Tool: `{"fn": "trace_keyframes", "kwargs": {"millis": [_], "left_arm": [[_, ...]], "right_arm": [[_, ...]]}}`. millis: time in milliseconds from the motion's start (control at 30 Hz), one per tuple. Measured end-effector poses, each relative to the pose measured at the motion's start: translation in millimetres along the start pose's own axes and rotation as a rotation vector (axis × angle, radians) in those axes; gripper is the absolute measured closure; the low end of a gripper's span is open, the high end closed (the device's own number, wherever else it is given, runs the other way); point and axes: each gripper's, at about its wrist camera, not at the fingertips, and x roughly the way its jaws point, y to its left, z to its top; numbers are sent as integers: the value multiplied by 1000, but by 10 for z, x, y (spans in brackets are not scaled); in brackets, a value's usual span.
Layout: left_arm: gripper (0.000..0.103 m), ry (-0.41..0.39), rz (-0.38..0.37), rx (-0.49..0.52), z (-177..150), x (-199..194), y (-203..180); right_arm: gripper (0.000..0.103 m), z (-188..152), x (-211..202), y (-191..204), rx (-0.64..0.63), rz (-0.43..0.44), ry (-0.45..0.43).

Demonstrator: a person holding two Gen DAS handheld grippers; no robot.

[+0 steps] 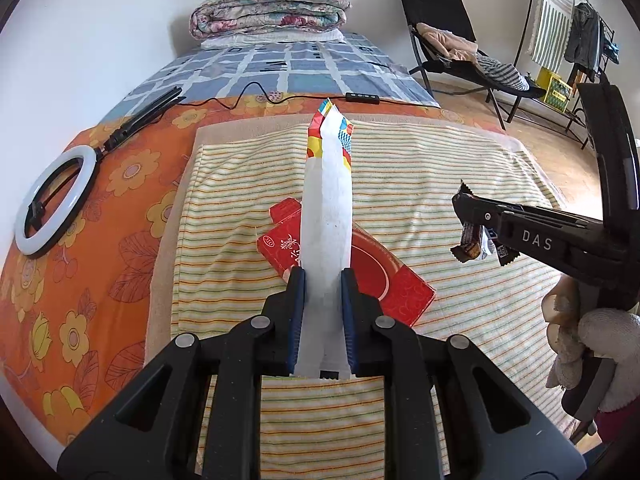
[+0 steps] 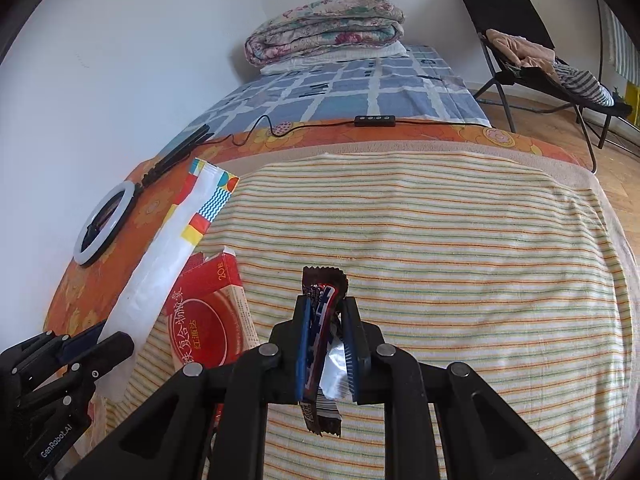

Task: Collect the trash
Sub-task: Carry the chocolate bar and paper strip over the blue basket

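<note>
The left gripper point(image 1: 322, 276) is closest to us. Its two blue pads are squeezed on a long white paper bag point(image 1: 327, 216). The bag has bright colors at its far end and sticks out forward, up in the air above the bed. The right gripper point(image 2: 326, 308) is squeezed on a brown snack wrapper point(image 2: 320, 292). Something silver and crinkly is pinched in there too, and the ends hang out near and far. In the left view a hand in a white glove point(image 1: 600, 336) holds this gripper on the right side.

Just under the paper bag, a red box point(image 1: 394, 280) lies flat on the striped towel point(image 1: 440, 184). It is trash as well, I think, and no one has picked it up yet. It sits near the left side of the towel.

Farther off, a white ring light point(image 1: 56, 200) lies on the orange flower sheet point(image 1: 100, 248) to the left. A black cord with a small remote point(image 1: 362, 97) runs across the bed behind the towel. At the far end, a folded quilt point(image 1: 268, 8) rests on the blue checked sheet. A black chair point(image 1: 452, 40) with clothes stands far right.

What could go wrong? The bag is thin and long, so it might bend, slip or tear if it gets swung fast. The wrapper bits might drop out if the right pads let go a little. Both grippers are full, so the red box could get left behind.
</note>
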Motion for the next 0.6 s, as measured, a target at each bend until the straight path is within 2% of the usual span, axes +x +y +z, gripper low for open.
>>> {"fn": "trace_keyframes", "kwargs": {"millis": [200,600], "left_arm": [[87,-17,-15,18,-87,-282,-106],[87,-62,-36,98,-570,-1000,-439]], "right_arm": [[89,-180,-332,20,-17,25,-9],[89,-742,-1084,138,-99,81,-24]]}}
